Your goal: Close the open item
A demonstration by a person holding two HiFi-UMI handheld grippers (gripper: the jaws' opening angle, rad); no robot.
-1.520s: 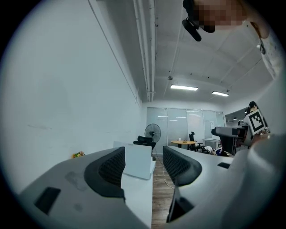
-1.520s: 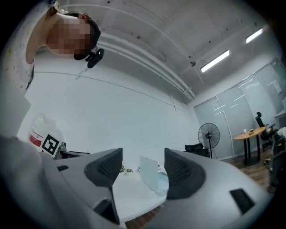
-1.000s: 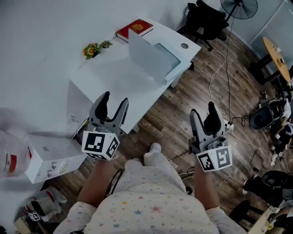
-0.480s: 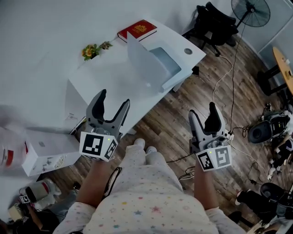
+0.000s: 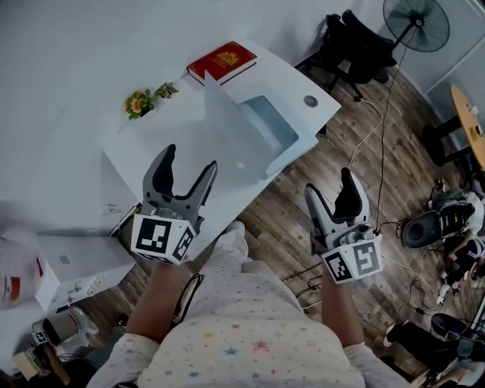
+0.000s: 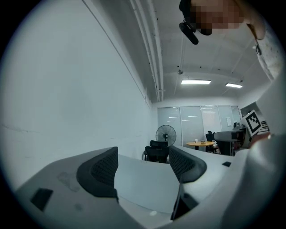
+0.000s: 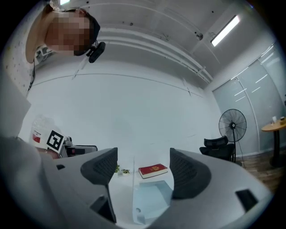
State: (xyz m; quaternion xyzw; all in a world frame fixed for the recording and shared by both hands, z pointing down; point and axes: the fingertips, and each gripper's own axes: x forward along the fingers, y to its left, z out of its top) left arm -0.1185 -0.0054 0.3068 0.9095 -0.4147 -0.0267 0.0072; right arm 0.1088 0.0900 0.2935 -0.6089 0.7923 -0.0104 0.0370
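An open white laptop (image 5: 254, 125) stands on the white desk (image 5: 155, 144), its lid (image 5: 226, 121) upright and its back turned toward me. My left gripper (image 5: 189, 161) hangs open over the desk's near edge, short of the laptop. In the left gripper view the lid's back (image 6: 143, 183) fills the gap in my left gripper (image 6: 143, 163). My right gripper (image 5: 331, 189) is open above the wooden floor, right of the desk. In the right gripper view the laptop (image 7: 149, 199) shows from the side through my right gripper (image 7: 143, 167). Neither gripper holds anything.
A red book (image 5: 222, 61) lies at the desk's far end, with a small bunch of yellow flowers (image 5: 144, 100) beside the wall. A white box (image 5: 68, 265) sits low on the left. A black chair (image 5: 352, 42), a fan (image 5: 417, 15) and floor cables (image 5: 375, 129) are on the right.
The desk and laptop have drifted slightly up and right in the head view as the person stepped closer. Both grippers stay open and hold nearly the same pose.
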